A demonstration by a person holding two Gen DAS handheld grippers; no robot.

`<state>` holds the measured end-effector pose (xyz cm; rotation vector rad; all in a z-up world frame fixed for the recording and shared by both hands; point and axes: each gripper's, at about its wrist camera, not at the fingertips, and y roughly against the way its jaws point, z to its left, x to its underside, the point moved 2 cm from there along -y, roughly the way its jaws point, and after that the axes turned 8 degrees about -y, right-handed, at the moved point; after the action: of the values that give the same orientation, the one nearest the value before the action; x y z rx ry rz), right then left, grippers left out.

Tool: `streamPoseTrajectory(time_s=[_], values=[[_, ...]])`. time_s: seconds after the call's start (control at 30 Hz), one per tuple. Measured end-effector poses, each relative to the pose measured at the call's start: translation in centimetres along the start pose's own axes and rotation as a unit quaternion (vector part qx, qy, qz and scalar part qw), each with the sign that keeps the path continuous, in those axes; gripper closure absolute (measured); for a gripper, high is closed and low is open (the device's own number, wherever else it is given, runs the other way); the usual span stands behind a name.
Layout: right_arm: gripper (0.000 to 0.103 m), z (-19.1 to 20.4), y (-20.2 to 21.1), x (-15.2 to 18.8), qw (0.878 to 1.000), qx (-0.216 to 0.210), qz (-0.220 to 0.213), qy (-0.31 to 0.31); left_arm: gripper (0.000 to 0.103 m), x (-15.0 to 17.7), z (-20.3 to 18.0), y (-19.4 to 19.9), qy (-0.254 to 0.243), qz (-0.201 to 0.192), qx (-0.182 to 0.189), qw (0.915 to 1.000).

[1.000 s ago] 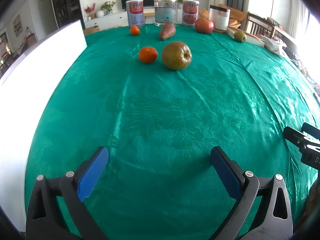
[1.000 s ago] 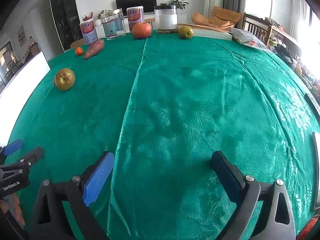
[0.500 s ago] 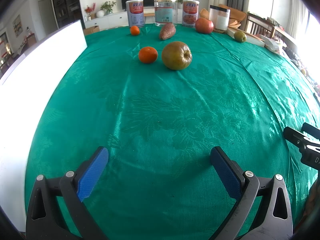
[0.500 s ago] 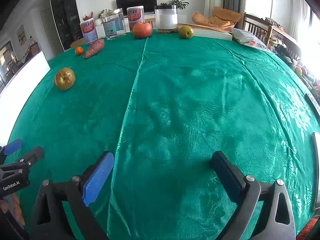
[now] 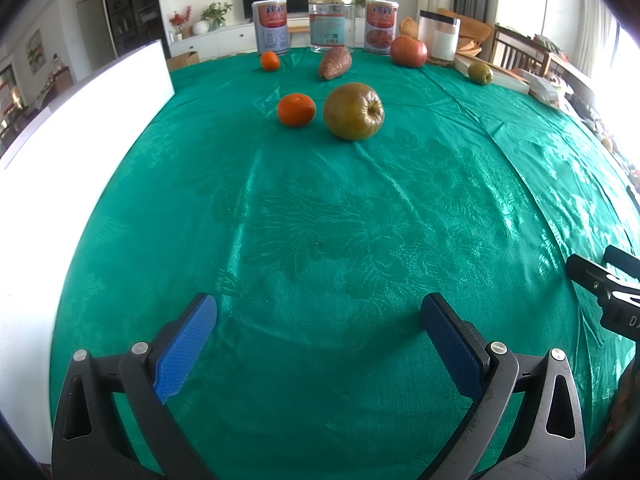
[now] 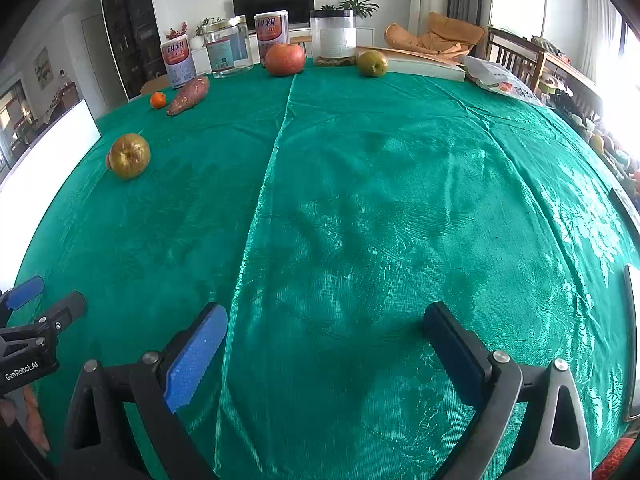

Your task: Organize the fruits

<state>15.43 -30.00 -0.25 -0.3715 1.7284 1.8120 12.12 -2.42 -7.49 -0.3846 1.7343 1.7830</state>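
Observation:
On the green tablecloth [image 5: 320,208] lie a brownish-green pear [image 5: 353,111] with an orange [image 5: 296,109] just left of it. Farther back are a small orange [image 5: 270,60], a sweet potato [image 5: 335,63], a red apple [image 5: 408,51] and a small green fruit [image 5: 480,73]. The right wrist view shows the pear [image 6: 129,155], small orange [image 6: 158,100], sweet potato [image 6: 189,95], red apple [image 6: 285,59] and green fruit [image 6: 372,63]. My left gripper [image 5: 320,336] is open and empty near the front edge. My right gripper [image 6: 326,340] is open and empty, to the right of the left one.
A white box [image 5: 72,152] stands along the table's left side. Two cans [image 5: 270,26] [image 5: 381,26], a clear jar [image 5: 331,24] and a white container [image 5: 439,40] line the far edge. A flat white box [image 6: 420,66] and a bag [image 6: 500,82] lie at the back right.

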Motion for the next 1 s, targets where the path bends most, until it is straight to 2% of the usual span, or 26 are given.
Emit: streamPoseTrajectory(time_s=[1.0], values=[[0.003,0.22,-0.18,0.07,1.0,0.001,0.002,0.005,0.001,-0.04,0.08,-0.01,0.002,0.001,0.005,1.0]])
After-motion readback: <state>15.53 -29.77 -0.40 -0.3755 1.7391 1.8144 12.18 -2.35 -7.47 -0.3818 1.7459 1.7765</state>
